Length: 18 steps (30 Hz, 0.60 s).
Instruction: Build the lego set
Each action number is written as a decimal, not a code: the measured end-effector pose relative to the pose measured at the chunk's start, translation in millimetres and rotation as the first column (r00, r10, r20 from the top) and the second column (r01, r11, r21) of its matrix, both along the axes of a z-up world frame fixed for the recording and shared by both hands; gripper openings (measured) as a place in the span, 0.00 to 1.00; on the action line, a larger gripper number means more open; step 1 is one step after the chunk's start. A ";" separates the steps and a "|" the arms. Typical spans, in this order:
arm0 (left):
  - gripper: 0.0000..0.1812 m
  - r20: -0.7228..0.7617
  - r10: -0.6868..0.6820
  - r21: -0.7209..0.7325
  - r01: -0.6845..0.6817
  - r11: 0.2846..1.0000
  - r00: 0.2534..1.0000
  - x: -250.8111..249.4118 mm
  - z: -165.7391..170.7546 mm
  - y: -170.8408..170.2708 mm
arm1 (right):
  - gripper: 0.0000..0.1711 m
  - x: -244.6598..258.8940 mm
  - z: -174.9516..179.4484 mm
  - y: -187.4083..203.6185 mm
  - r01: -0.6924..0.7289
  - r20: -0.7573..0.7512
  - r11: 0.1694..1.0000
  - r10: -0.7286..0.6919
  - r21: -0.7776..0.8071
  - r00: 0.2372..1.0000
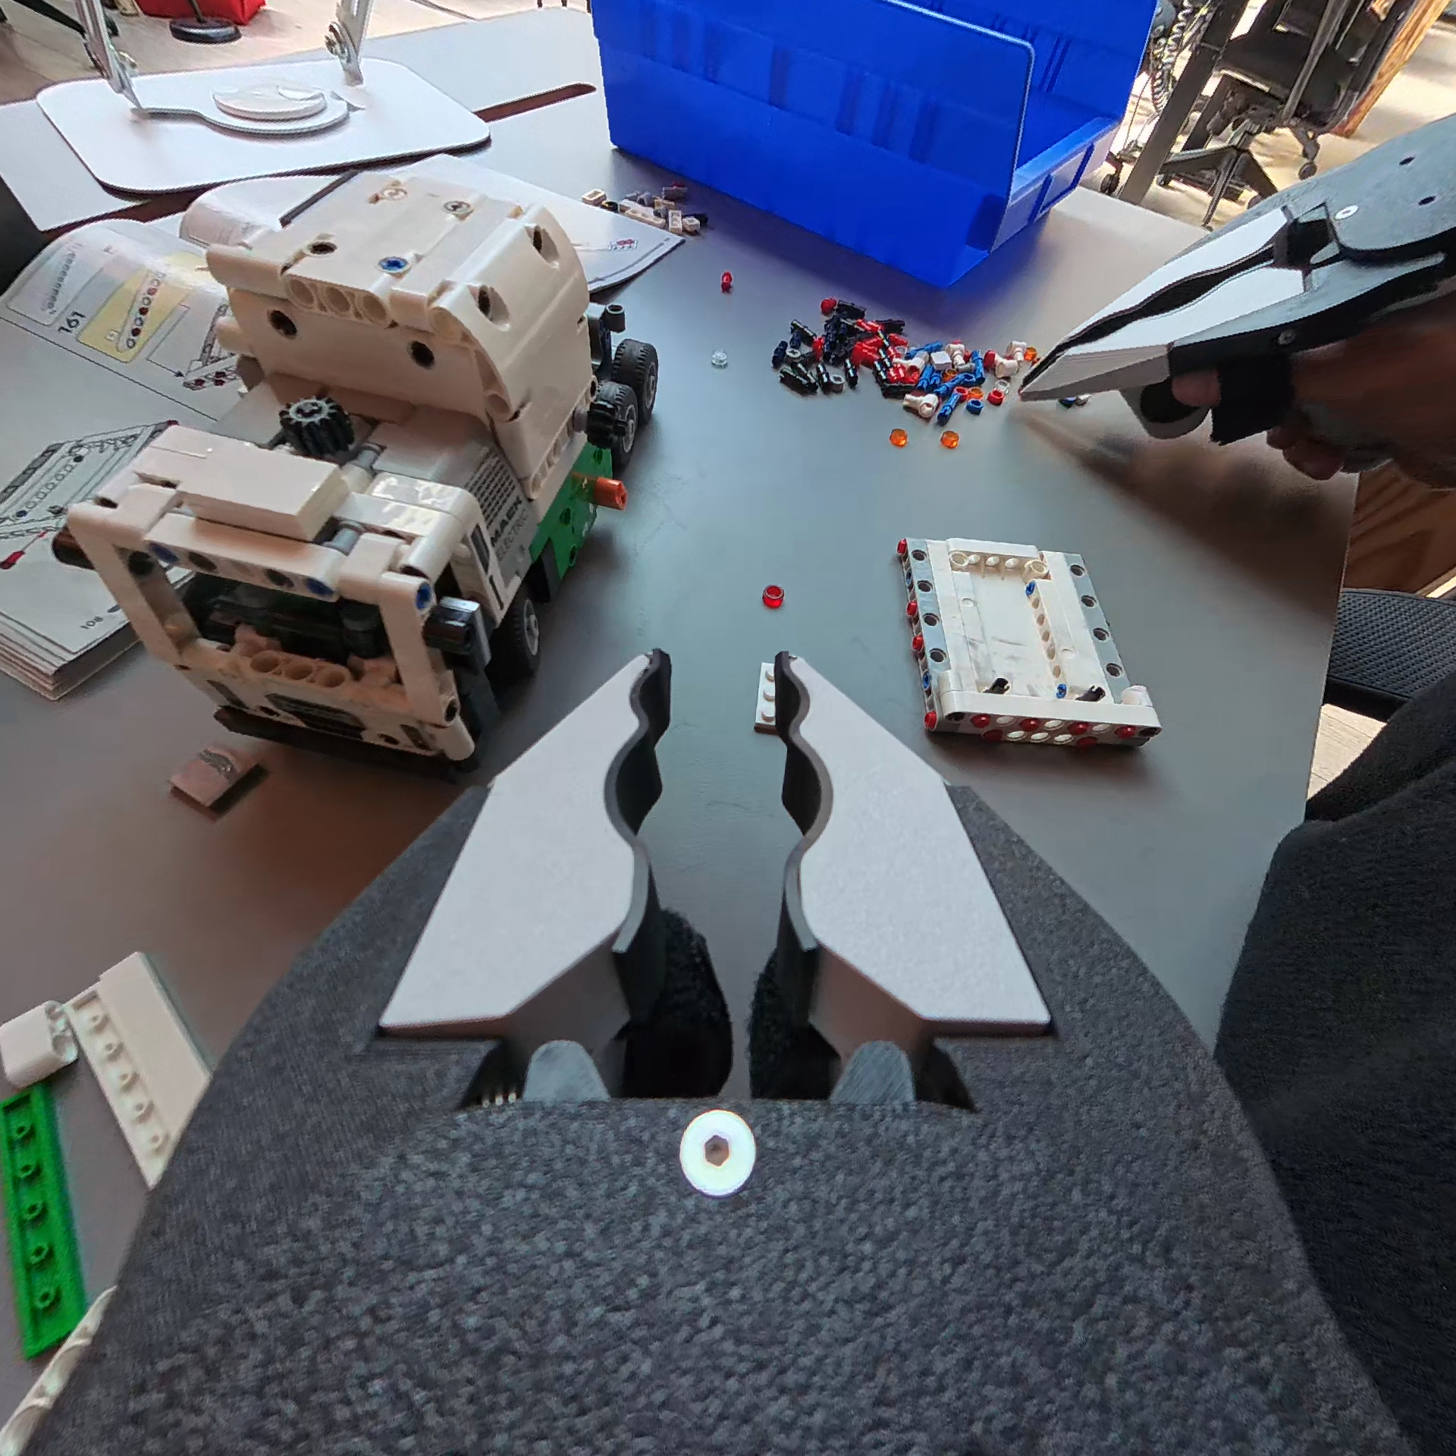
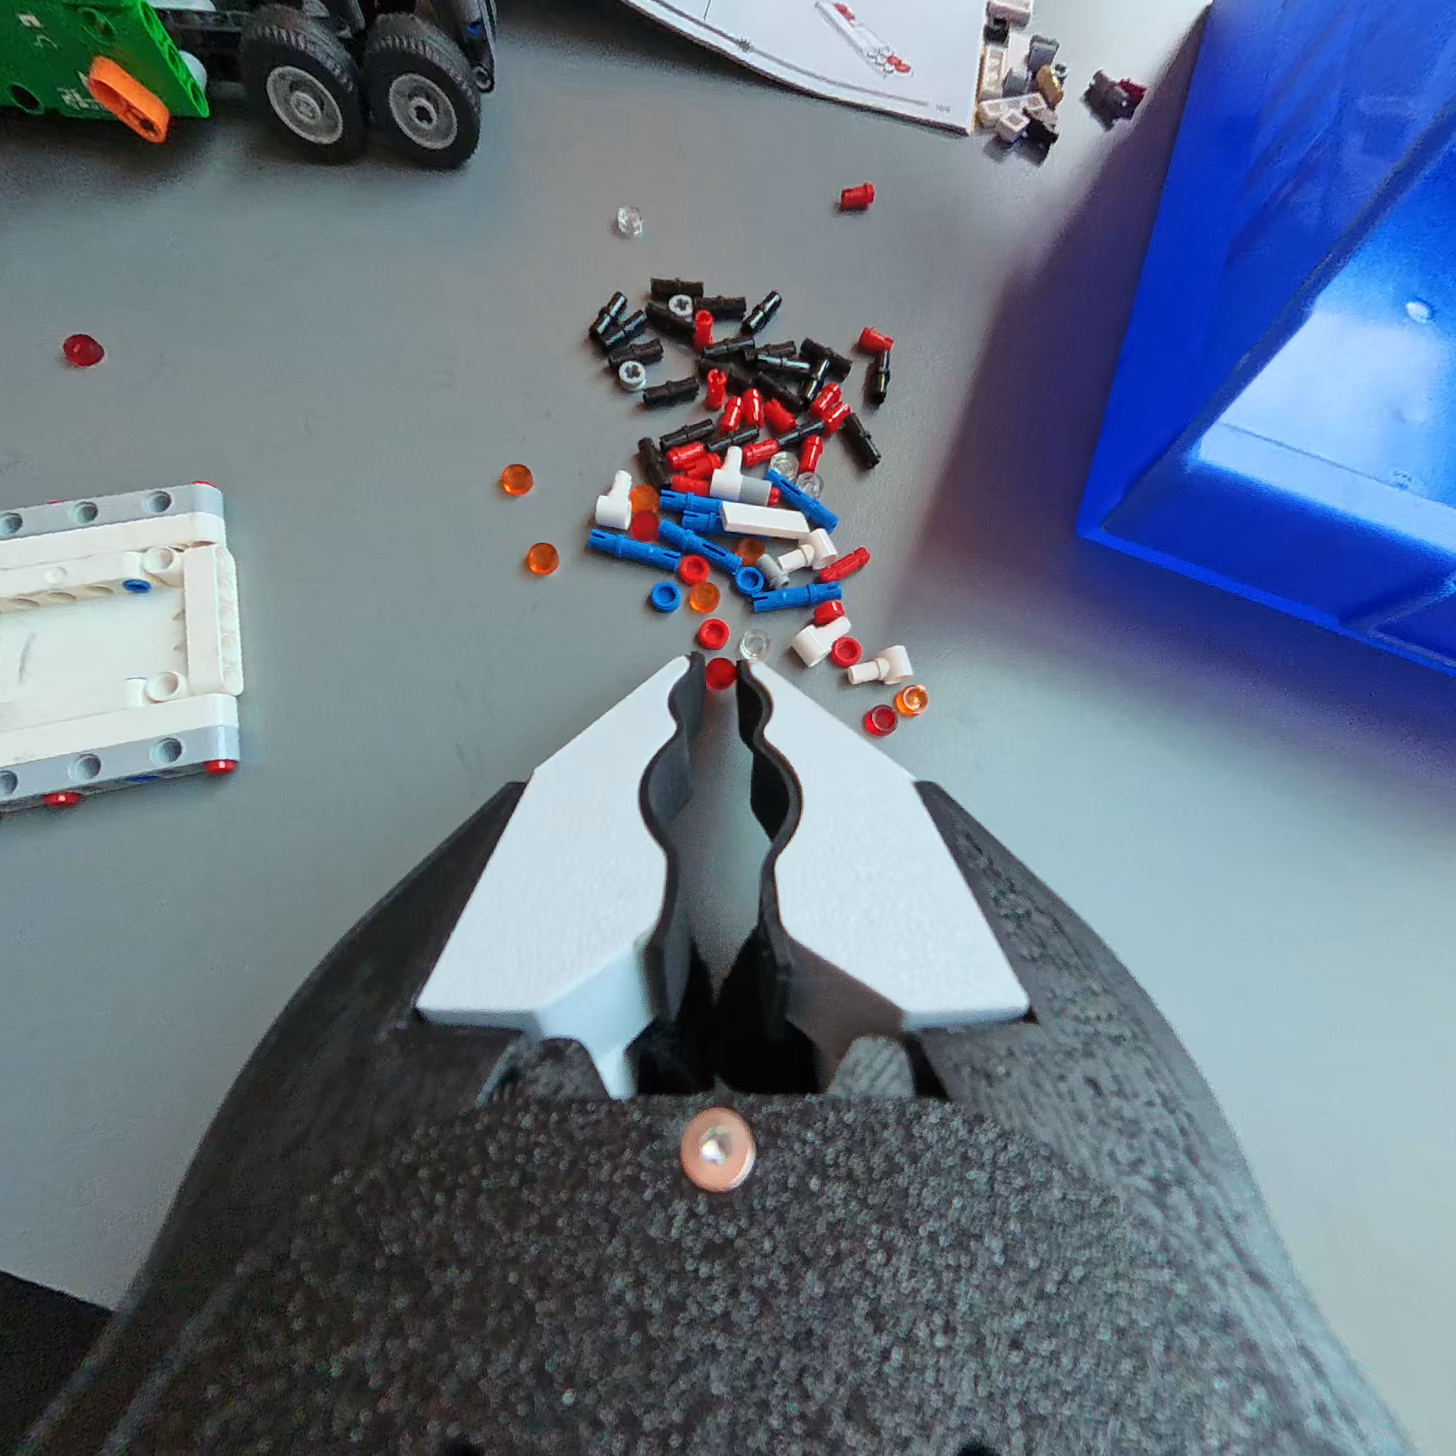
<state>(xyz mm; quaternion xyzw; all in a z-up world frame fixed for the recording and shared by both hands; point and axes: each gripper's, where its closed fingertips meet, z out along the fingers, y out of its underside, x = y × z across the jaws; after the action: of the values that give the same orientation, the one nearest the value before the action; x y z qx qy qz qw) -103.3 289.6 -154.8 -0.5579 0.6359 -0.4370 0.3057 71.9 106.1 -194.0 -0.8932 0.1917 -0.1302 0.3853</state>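
Observation:
A white and green lego truck (image 1: 354,473) stands on the grey table at the left. A flat white and grey panel (image 1: 1024,638) lies at the right, also in the right wrist view (image 2: 102,630). A pile of small red, black, blue and white pins (image 2: 741,473) lies ahead of my right gripper (image 2: 718,666). The right gripper is shut on a red round stud (image 2: 718,677) at the pile's near edge, low over the table. My left gripper (image 1: 721,670) is open and empty above the table. A small white plate (image 1: 766,697) lies beside its right fingertip.
A blue bin (image 1: 851,118) stands at the back. Open instruction booklets (image 1: 79,315) lie left of the truck. A loose red stud (image 1: 774,596) lies ahead of the left gripper. A green plate (image 1: 39,1213) and white plates (image 1: 134,1056) lie at the near left. Spacing between my two grippers at the tips: around 25 cm.

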 end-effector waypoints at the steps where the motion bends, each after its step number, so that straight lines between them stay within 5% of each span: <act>1: 0.13 0.001 0.000 0.000 0.000 1.000 1.000 0.0 0.1 -0.1 | 0.04 -0.3 2.6 -0.5 -0.001 0.001 1.000 0.001 0.010 1.000; 11: 0.13 0.003 -0.004 0.003 0.004 1.000 1.000 -0.1 0.4 -0.8 | 0.04 -14.6 5.0 0.1 -0.067 -0.035 0.997 0.069 0.047 0.997; 18: 0.13 0.010 -0.003 0.013 0.003 1.000 1.000 -0.3 1.2 -1.0 | 0.04 -70.1 29.6 73.3 -0.308 -0.049 0.933 0.322 0.186 0.946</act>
<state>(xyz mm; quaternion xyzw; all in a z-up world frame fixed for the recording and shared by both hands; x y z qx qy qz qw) -103.6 288.6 -153.7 -0.5529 0.6378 -0.4362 0.3118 1.8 179.4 -164.4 -0.8793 0.0717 -0.0141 0.4706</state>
